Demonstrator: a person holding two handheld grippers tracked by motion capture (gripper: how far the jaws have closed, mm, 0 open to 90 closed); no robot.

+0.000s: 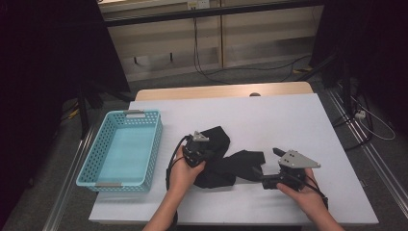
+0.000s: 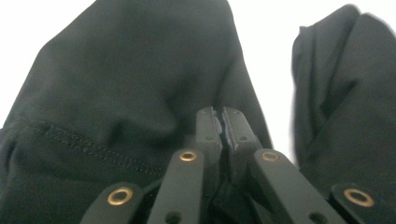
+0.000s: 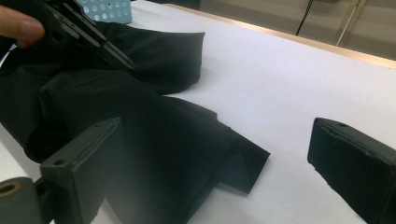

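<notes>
Left gripper (image 1: 206, 155): held in the person's left hand (image 1: 184, 169), near-centre of the table, set down on the black garment (image 1: 222, 163). In the left gripper view its two black jaws stand pressed together with only a thin seam between them, tips buried in the dark fabric (image 2: 121, 107); whether a fold is actually caught in that seam cannot be told. The right gripper view shows the same gripper (image 3: 114, 55) with its narrow closed tips resting on the cloth's far-left part, a fingertip (image 3: 21, 29) beside it.

Right gripper (image 1: 272, 167): held in the person's right hand (image 1: 303, 192), near-right of the table, just right of the garment. Jaws spread wide; in its own view the left jaw sits over the near edge of the cloth and the right jaw over bare white surface, nothing pressed between them. Grey three-cornered plate (image 1: 297, 160) on top.

Black garment: one item, crumpled, lying on the white table cover (image 1: 288, 120) at near-centre, between the two grippers. One lobe reaches toward the far side, a flatter folded corner (image 3: 243, 163) points right toward the right gripper. Stitched hem visible in the left gripper view.

Turquoise perforated basket (image 1: 153, 144): left side of the table, well apart from the garment, long axis running near to far.
</notes>
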